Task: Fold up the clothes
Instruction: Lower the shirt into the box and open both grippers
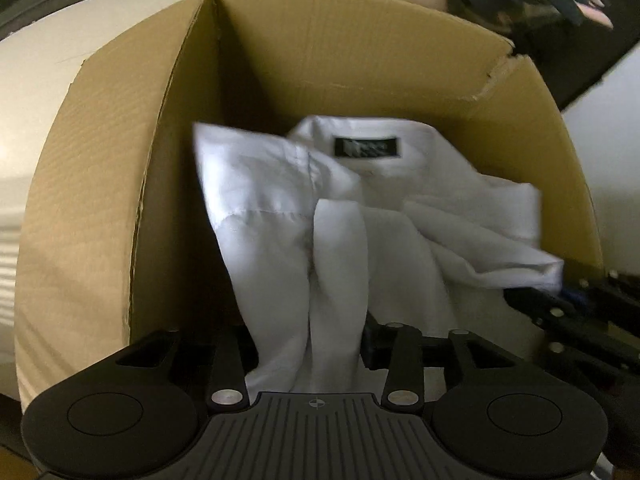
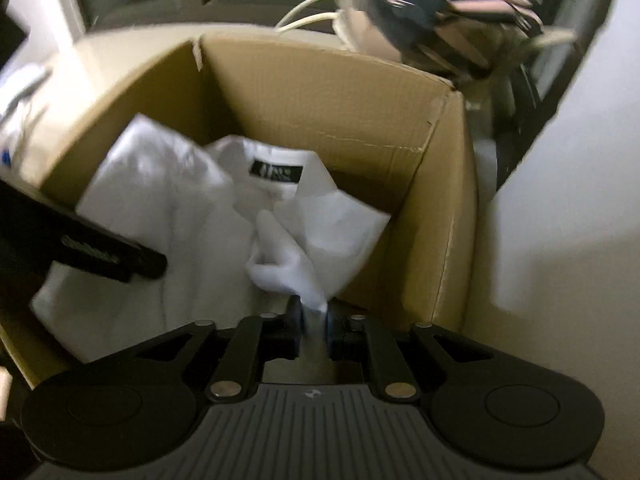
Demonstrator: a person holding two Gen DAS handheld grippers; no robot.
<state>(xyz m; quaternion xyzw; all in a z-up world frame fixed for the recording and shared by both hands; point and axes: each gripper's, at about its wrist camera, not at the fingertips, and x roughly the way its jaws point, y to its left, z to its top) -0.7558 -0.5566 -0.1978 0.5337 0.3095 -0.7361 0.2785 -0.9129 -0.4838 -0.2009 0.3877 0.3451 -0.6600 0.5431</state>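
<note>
shirt (image 1: 360, 216): white, bunched and creased, lying inside the cardboard box (image 1: 360, 60) with the collar and its black label (image 1: 367, 147) toward the far wall.
left gripper (image 1: 308, 344): your jaws are clamped on a thick gathered fold at the shirt's near edge.
right gripper (image 2: 314, 320): your jaws pinch a thin twisted tail of cloth near the box's right wall.
stage: this fits either lifting the shirt out to fold it or setting it down in the box; the views cannot settle which.
risk, slip: the right pinch holds little cloth, so a sharp tug could pull it free.
risk, snag: cloth could catch on the torn box rim (image 1: 496, 76).
risk, uneven pull: one hand holds a bundle, the other a corner, so the shirt may twist instead of spreading.
</note>
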